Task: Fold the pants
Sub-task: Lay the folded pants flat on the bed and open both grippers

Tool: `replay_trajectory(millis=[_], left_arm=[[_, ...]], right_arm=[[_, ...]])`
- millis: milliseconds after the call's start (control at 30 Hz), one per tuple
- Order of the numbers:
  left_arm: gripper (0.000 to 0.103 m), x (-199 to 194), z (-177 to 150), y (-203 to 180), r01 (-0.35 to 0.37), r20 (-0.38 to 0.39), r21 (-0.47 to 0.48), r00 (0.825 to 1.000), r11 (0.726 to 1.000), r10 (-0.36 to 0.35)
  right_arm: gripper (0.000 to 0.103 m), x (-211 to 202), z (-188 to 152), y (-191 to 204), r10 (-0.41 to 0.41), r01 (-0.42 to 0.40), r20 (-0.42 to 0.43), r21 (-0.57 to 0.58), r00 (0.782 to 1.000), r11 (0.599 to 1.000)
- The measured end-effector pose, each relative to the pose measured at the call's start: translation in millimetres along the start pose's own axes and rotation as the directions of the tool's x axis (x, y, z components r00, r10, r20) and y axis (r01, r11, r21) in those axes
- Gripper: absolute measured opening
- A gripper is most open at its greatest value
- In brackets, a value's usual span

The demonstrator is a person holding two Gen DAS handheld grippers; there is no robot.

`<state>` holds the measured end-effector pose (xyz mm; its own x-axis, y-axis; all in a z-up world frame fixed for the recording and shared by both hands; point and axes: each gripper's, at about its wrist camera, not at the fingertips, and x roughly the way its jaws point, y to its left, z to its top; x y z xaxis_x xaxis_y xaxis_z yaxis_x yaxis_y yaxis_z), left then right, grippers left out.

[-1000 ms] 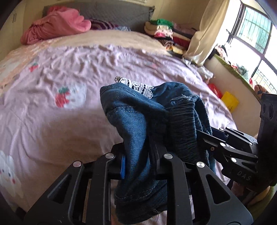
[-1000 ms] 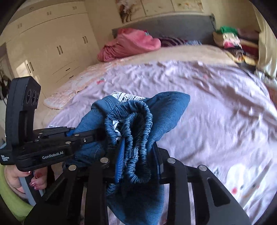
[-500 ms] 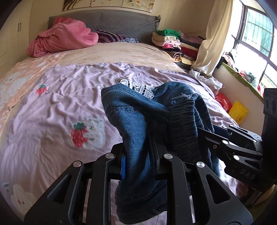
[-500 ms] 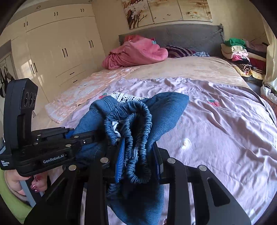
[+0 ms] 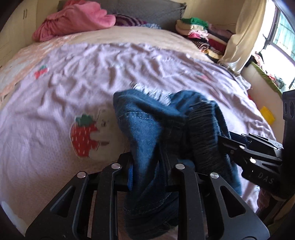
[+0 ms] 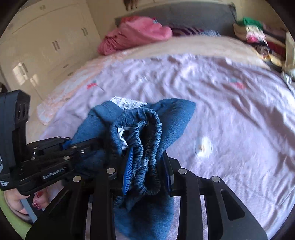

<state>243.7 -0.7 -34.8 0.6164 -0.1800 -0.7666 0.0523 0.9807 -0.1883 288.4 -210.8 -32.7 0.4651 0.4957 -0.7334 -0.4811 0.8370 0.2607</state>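
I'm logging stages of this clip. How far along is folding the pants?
Early stage. Done: the denim pants are picked up, bunched between both grippers. In hand: the right gripper clamps the elastic waistband; the left gripper's jaws are opening with denim between them. Left: laying the pants on the lilac bedsheet, smoothing and folding; no neat fold shows yet.

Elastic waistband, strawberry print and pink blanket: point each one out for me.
elastic waistband (image 6: 147, 147), right wrist view, on its gathered ridges.
strawberry print (image 5: 83, 135), left wrist view, on the red berry.
pink blanket (image 5: 73, 17), left wrist view, on the heap's middle.

bed (image 5: 55, 147) | lilac strawberry-print sheet (image 6: 239, 120) | pink bedding heap (image 5: 73, 20)
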Motion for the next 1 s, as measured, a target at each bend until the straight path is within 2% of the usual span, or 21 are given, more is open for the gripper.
replay_trajectory(millis=[167, 233, 267, 333, 367, 533, 800, 1000], left_arm=[[0.028, 7, -5, 11, 0.002, -0.013, -0.023, 1.0, 1.0, -0.002], [0.032, 8, -6, 13, -0.007, -0.015, -0.023, 1.0, 1.0, 0.006], [0.035, 8, -6, 14, -0.008, -0.015, -0.025, 1.0, 1.0, 0.008], [0.044, 6, -7, 14, -0.023, -0.012, -0.026, 1.0, 0.999, 0.022], [0.049, 3, -8, 14, -0.029, -0.01, -0.024, 1.0, 0.999, 0.029], [0.059, -20, -19, 12, -0.034, 0.009, -0.023, 0.999, 0.999, 0.034], [0.076, -65, -50, 0, -0.034, 0.044, -0.008, 0.998, 0.999, 0.034], [0.089, -86, -82, -15, -0.037, 0.05, 0.017, 0.998, 0.999, 0.036]], right_arm=[[0.036, 9, -8, -16, -0.006, 0.007, -0.018, 0.072, 1.0, 0.997], [0.047, 11, -8, -19, -0.03, 0.032, -0.024, 0.08, 0.999, 0.996], [0.049, 12, -8, -21, -0.033, 0.035, -0.027, 0.089, 0.999, 0.995], [0.06, 7, -10, -24, -0.051, 0.054, -0.028, 0.114, 0.998, 0.992], [0.06, 3, -11, -26, -0.054, 0.056, -0.022, 0.116, 0.998, 0.992], [0.063, -26, -20, -22, -0.083, 0.08, 0.02, 0.1, 0.996, 0.992], [0.085, -87, -51, 0, -0.123, 0.12, 0.121, 0.027, 0.985, 0.992], [0.092, -112, -85, 11, -0.158, 0.158, 0.152, 0.012, 0.976, 0.987]])
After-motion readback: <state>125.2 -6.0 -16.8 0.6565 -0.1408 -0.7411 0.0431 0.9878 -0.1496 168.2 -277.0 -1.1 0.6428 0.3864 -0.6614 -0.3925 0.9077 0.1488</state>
